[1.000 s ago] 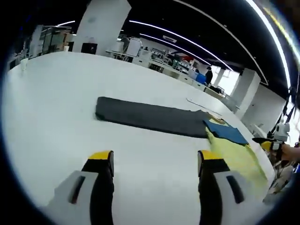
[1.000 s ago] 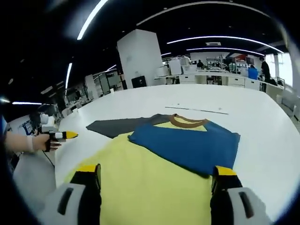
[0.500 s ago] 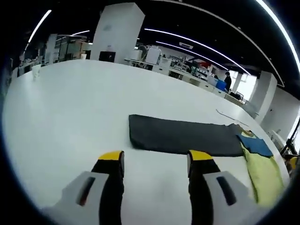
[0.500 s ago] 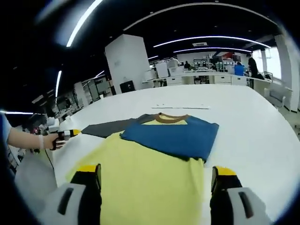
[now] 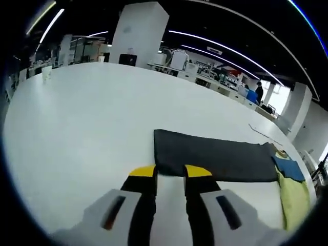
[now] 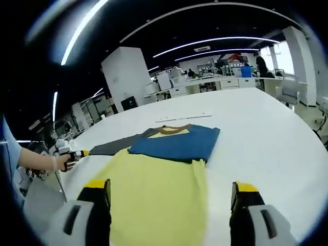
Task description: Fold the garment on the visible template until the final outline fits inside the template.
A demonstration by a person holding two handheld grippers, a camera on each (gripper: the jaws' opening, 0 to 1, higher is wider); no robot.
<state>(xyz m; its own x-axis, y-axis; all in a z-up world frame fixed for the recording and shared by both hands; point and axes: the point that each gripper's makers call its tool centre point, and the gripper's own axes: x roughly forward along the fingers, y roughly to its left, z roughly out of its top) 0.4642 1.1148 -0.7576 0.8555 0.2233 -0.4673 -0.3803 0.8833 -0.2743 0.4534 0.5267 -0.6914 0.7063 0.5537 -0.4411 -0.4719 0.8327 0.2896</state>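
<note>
A yellow shirt [image 6: 159, 189] with a brown collar [image 6: 173, 129] lies flat on the white table [image 6: 266, 133]. A blue part [image 6: 177, 143] is folded across its chest. A long dark grey sleeve [image 5: 215, 159] stretches away from the shoulder, and its start shows as the grey sleeve [image 6: 115, 147] beside the blue fold. My left gripper [image 5: 170, 171] sits at the sleeve's free end, jaws drawn narrow with a strip of white table still between them. My right gripper [image 6: 171, 187] hangs wide open over the shirt's lower yellow part. A hand holds the left gripper [image 6: 77, 152] at the table's left edge.
The yellow shirt [image 5: 292, 197] and blue fold [image 5: 288, 166] lie at the far right of the left gripper view. A thin pale line [image 6: 184, 117] marks the table beyond the collar. A paper cup [image 5: 47, 73] stands far left. Desks and a white pillar [image 5: 138, 31] stand behind.
My left gripper has swung to the grey sleeve's end and its jaws have narrowed from wide to a small gap. My right gripper stayed wide open; its view drew back a little.
</note>
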